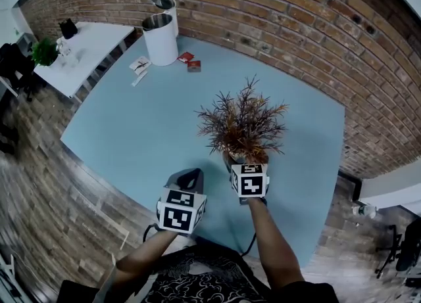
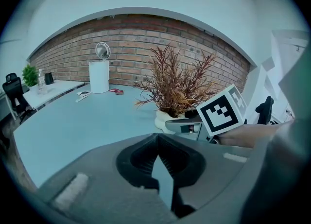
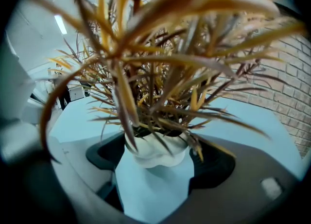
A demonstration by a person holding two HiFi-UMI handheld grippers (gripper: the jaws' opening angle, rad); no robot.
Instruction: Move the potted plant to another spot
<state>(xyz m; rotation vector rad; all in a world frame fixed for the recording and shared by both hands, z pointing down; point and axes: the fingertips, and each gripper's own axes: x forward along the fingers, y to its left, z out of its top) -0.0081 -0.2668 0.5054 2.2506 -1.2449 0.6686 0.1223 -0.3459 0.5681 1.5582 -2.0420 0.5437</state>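
Note:
The potted plant [image 1: 243, 124], rusty brown spiky leaves in a small white pot, stands on the light blue table [image 1: 131, 131] near its front right. My right gripper [image 1: 241, 163] reaches the pot from the near side. In the right gripper view the white pot [image 3: 155, 152] sits between the jaws with both pads against its sides, and the leaves fill the picture above it. My left gripper [image 1: 187, 178] hangs to the left of the pot, apart from it, shut with nothing in it [image 2: 158, 157]. From there I see the plant [image 2: 177, 84] and the right gripper [image 2: 179, 126] beside the pot.
A white bin [image 1: 161, 35] with its lid up stands at the table's far edge, with small red packs [image 1: 189, 62] and papers [image 1: 139, 66] next to it. A brick wall [image 1: 276, 12] runs behind. A white side table [image 1: 89, 45] with a green plant [image 1: 45, 52] is at far left.

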